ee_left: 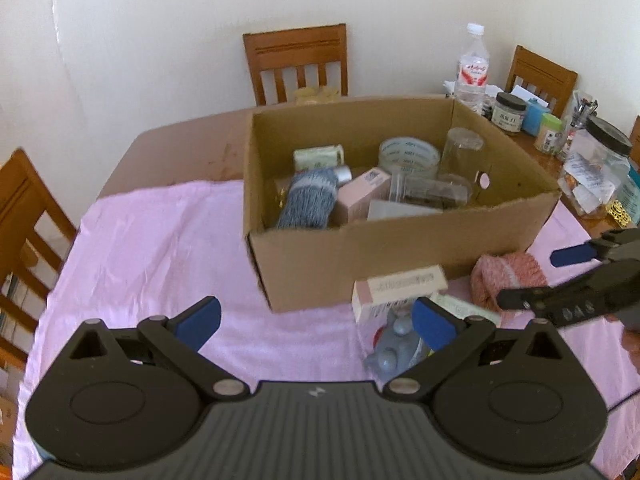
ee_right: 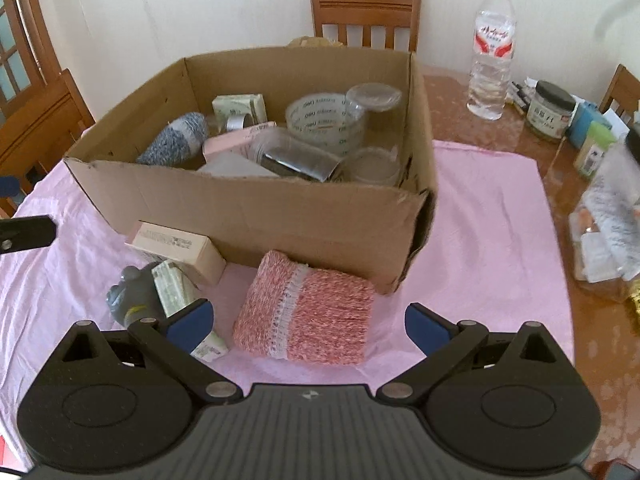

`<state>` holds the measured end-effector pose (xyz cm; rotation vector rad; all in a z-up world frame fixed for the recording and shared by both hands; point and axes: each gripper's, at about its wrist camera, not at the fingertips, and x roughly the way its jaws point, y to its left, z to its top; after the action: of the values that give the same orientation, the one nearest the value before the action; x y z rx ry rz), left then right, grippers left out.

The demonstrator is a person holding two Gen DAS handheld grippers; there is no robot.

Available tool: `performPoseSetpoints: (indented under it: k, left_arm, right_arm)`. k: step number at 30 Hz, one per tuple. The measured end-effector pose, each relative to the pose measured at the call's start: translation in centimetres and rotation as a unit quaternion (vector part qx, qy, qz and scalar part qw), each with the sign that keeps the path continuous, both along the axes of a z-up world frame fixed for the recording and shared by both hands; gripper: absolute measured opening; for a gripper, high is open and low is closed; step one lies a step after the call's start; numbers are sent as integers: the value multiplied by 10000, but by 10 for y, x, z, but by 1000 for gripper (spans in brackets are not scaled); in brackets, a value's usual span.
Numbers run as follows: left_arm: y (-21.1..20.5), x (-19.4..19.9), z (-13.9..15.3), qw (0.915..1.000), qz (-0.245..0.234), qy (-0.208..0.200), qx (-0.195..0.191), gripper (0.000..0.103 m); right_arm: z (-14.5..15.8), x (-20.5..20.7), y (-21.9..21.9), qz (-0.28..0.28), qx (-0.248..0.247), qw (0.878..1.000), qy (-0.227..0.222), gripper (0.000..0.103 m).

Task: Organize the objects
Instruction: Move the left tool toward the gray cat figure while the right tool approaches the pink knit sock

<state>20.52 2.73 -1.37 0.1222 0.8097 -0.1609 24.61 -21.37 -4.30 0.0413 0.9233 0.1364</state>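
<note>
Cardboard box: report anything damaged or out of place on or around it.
The brown cardboard box has a crushed, torn near-right corner and a ragged front rim. The red-and-white knitted cloth and pale pink carton lie outside on the pink tablecloth.

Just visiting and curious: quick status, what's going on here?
Both grippers open, left and right, holding nothing. Pink knitted cloth lies ahead of right fingers, outside cardboard box. Nothing blocking it.

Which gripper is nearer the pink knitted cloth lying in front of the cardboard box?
Right. The right gripper hangs open directly over the pink knitted cloth; the left gripper, also open, sits off to the cloth's left.
</note>
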Motion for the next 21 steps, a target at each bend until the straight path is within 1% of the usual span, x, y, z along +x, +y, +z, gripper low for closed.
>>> performPoseSetpoints:
  k: [4,7,9,12,15,18,21]
  left_arm:
    - [5,-8,-8,9999,43,114,-28,101]
    - [9,-11,-14,9995,141,247,-143,101]
    - [11,-13,-18,9990,191,324,-221,101]
    - [11,-13,-20,9989,197,362,-224,101]
    - [9,-12,-20,9989,198,370,-210,101]
    - [5,-11,-21,9990,69,396,-194,101]
    - [-3,-11,-23,9990,-177,388,-138,101]
  right_arm:
    - [-16,12,1,-153,39,9998,98,103]
    - [-24,19,4,-185,99,9997,121,103]
    - [-32,26,7,-239,16,9996,155,103]
    - [-42,32,10,-327,-95,9992,201,103]
    - [-43,31,11,-211,-241,9994,147,103]
    - [-44,29,5,-206,-358,9990,171,103]
    - [-44,24,-7,-261,-424,9985,243,103]
